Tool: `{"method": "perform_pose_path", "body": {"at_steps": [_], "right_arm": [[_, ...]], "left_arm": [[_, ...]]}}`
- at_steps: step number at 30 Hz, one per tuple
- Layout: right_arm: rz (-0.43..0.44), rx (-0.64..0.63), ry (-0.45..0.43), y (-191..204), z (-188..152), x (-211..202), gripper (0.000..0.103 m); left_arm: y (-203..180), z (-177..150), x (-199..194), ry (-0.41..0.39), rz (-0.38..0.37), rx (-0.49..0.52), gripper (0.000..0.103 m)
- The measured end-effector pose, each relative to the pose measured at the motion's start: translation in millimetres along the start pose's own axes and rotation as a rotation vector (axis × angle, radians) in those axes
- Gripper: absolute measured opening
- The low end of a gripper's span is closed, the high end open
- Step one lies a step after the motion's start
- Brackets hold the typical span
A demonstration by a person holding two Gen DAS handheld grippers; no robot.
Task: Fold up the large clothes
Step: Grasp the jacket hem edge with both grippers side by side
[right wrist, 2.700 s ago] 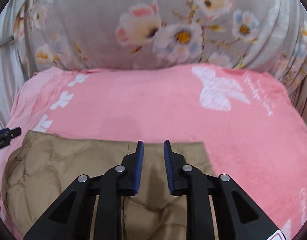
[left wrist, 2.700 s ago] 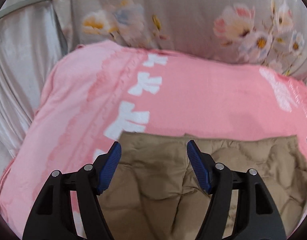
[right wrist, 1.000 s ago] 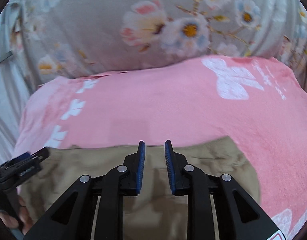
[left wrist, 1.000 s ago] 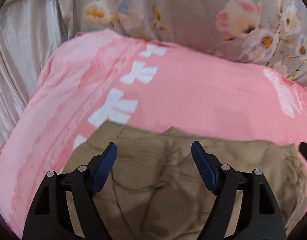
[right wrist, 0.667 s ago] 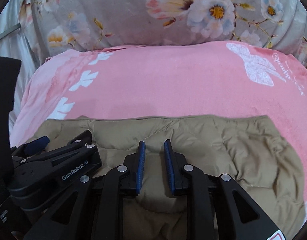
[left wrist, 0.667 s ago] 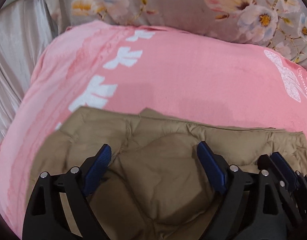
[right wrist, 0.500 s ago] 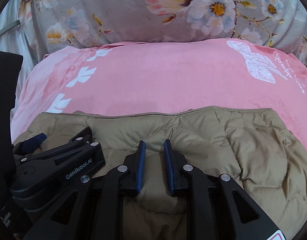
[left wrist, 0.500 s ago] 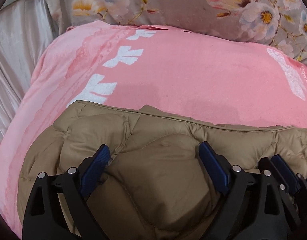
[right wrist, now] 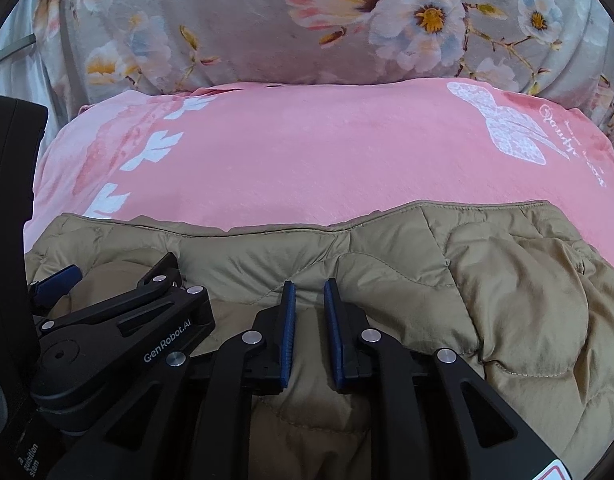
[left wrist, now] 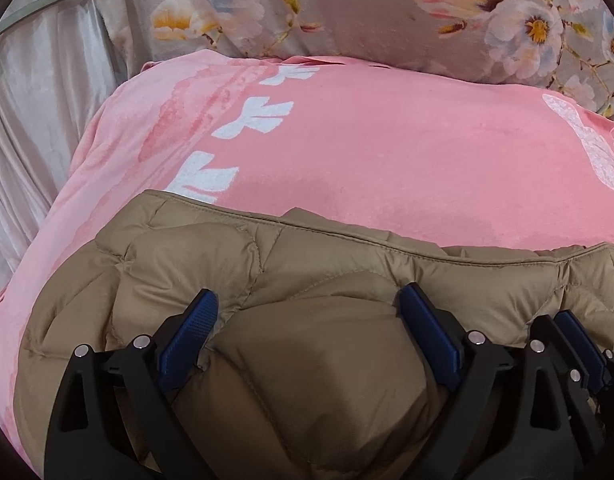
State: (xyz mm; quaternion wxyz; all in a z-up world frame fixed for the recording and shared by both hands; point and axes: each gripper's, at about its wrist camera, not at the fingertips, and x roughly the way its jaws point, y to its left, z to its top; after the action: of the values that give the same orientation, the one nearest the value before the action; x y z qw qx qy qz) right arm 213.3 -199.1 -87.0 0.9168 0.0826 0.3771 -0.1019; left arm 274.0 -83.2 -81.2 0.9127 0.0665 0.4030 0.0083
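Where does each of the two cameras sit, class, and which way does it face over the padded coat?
Left wrist: on the left gripper, looking forward over the tan quilted coat on the pink blanket; fingers wide apart, right gripper at the right edge.
Right wrist: on the right gripper, facing the same way; fingers nearly closed, left gripper at left.
Shared: coat, blanket, floral cushion, both grippers.

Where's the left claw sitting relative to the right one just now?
The left claw is open over the tan jacket near its left end, close beside the right claw, which shows at the right edge of the left wrist view.
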Motion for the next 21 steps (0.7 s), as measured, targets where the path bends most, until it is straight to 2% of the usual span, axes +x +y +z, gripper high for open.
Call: {"method": "perform_pose_path", "body": {"at_steps": [16,19,21], "right_arm": [[0.002,-0.002,0.001,-3,0,1,0.015],[0.017,-0.006,0.016,-5,2,2,0.016],[0.057,0.004,0.039,-11,4,-6,0.016]], "left_arm": [[2,-1,2,-0.005,-0.007,-0.011,0.092],[18,-3,-7,0.019,-0.099,-0.045,0.092],[50,-13,-34,0.035,-0.206,-0.109,0.092]]}}
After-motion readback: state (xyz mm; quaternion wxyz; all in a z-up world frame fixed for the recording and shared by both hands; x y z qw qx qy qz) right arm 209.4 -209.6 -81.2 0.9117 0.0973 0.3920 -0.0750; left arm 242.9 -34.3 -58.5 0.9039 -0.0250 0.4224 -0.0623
